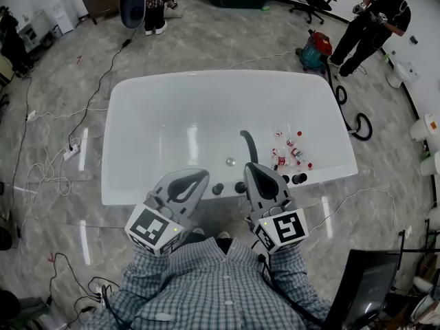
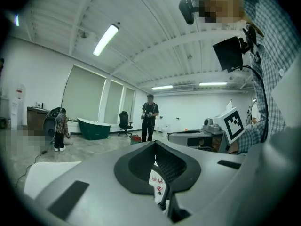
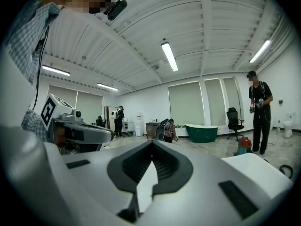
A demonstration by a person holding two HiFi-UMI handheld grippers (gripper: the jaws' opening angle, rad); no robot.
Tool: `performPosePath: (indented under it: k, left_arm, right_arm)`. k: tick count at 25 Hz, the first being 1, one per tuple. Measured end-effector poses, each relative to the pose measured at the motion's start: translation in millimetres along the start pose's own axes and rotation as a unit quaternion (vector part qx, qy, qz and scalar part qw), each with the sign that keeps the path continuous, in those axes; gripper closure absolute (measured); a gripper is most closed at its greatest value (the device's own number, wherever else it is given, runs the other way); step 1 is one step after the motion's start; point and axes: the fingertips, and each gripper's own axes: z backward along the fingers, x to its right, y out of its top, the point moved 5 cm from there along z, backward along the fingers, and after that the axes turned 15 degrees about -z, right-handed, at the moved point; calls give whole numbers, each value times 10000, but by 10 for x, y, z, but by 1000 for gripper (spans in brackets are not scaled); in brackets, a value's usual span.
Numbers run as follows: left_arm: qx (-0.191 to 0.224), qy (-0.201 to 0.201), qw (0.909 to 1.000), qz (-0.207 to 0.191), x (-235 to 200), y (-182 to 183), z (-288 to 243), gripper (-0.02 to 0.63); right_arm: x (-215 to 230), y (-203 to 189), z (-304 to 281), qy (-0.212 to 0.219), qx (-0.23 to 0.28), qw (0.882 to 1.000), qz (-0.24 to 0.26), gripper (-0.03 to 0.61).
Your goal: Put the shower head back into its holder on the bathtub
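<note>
Floor (image 1: pixel 206 40): grey veined stone, glossy. White bathtub (image 1: pixel 172 95) stands on it, just ahead of my left gripper (image 1: pixel 203 175) and right gripper (image 1: pixel 249 167). On the tub bottom ahead of the right gripper: dark curved hose (image 1: pixel 249 143), small red-and-white bottles (image 1: pixel 289 153). Drain (image 1: pixel 230 161) ahead, between both. Cables (image 1: pixel 89 108) trail over the floor far left of the left gripper. Red vacuum (image 1: pixel 316 49) sits beyond the tub, right.

The broad white bathtub (image 1: pixel 158 115) is bare across its left and far parts, leaving open passage there. At the near right of its floor, a cluster of small red-and-white bottles (image 1: pixel 289 154) blocks the way, with a dark curved hose (image 1: pixel 249 145) just left of them. Round black knobs (image 1: pixel 240 187) stud the near rim.
</note>
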Motion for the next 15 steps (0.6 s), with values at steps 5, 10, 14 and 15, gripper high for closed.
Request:
performPosePath:
  k: [5, 10, 14, 15]
  left_arm:
    - [1, 34, 10000, 32, -4, -6, -10, 603]
    - [122, -38, 9999, 40, 2, -42, -37, 603]
    - [140, -18, 9999, 67, 3, -63, -49, 603]
    - [138, -8, 9999, 74, -1, -71, -51, 603]
  right_arm:
    - [3, 18, -4, 41, -15, 10000, 22, 561]
    - [20, 21, -26, 29, -11, 10000, 46, 561]
    - [33, 10, -45, 54, -33, 9999, 95, 561]
    - [39, 5, -51, 51, -32, 9999, 81, 561]
